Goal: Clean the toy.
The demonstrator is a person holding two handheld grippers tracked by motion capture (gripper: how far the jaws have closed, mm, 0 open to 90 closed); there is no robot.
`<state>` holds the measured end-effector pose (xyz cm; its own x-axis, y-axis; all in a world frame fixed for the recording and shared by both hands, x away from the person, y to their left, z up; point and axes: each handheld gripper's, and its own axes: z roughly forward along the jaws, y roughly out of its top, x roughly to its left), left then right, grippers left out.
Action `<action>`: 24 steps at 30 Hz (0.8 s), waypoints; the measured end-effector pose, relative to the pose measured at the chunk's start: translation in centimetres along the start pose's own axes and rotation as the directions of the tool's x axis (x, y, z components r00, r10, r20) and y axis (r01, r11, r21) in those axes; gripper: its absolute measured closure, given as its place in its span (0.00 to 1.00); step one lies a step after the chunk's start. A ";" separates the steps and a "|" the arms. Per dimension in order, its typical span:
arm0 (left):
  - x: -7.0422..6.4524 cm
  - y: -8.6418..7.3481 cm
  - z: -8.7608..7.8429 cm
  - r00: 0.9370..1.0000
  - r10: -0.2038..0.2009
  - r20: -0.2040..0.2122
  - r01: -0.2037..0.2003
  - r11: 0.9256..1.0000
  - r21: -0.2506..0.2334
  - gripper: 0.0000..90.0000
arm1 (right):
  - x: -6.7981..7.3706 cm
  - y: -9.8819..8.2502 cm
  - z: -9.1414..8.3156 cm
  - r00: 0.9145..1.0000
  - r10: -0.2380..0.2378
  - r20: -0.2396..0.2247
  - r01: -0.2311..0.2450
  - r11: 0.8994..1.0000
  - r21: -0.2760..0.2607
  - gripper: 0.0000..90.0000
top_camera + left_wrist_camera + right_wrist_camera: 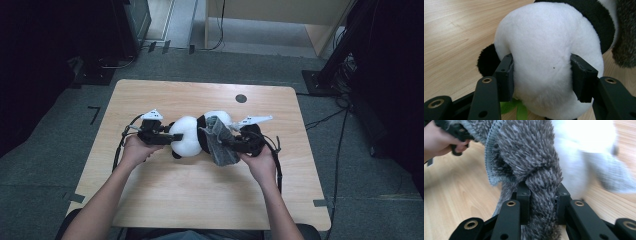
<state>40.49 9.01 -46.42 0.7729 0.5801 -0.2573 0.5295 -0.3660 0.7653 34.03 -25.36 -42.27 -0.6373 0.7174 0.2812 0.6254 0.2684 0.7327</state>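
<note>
High view: one panda (187,136), one scarf (220,142)

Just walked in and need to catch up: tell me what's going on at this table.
A person works a plush panda lying on the wooden table with two hand-held tongs. The left tongs squeeze the panda's white body from both sides, holding it in place. The right tongs are clamped on a bunched fuzzy grey knitted garment, which lies against the panda's other end.
</note>
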 end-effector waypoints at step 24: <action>0.1 0.0 0.1 1.000 -0.015 0.007 0.015 1.000 -0.006 0.50 | -5.3 -3.8 1.9 0.972 0.203 0.117 -0.215 0.972 0.093 0.83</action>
<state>40.61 9.04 -46.53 0.7671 0.5805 -0.2732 0.5391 -0.3525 0.7649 35.91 -28.93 -47.74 -0.4396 0.8273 0.3498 0.7866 0.1665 0.5946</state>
